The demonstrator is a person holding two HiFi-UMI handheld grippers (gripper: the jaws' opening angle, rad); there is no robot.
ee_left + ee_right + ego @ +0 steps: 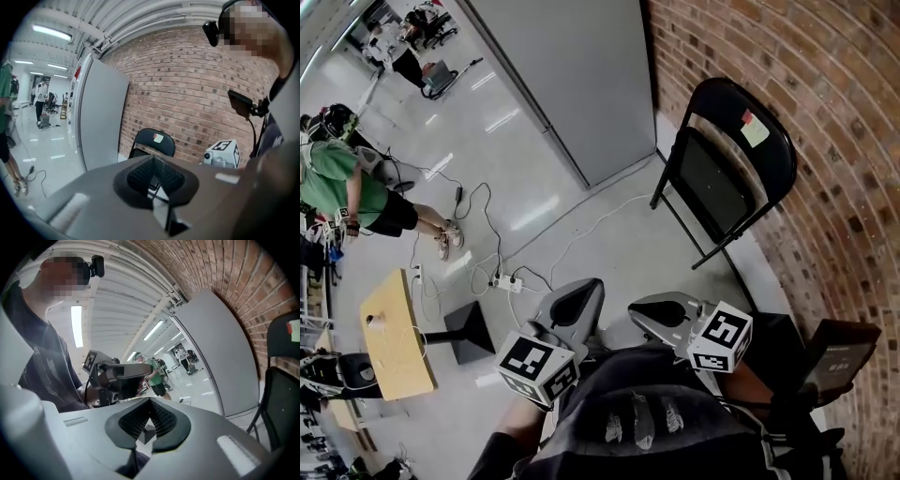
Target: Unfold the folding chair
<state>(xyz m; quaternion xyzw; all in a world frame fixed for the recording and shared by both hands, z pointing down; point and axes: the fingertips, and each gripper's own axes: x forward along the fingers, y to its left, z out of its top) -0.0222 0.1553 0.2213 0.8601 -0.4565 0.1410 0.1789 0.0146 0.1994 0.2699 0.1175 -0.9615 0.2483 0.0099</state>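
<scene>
Both your grippers are clenched with nothing between the pads: the left gripper (152, 180) and the right gripper (149, 425) sit side by side, close to your body. Ahead of them, well apart across bare floor, the folding chair (731, 159) stands folded, leaning on the brick wall (825, 112). A grey partition (572, 75) stands just left of it. A power strip (508, 281) with cables, a black stand base (473, 330) and a wooden table (394, 347) lie off to your left.
</scene>
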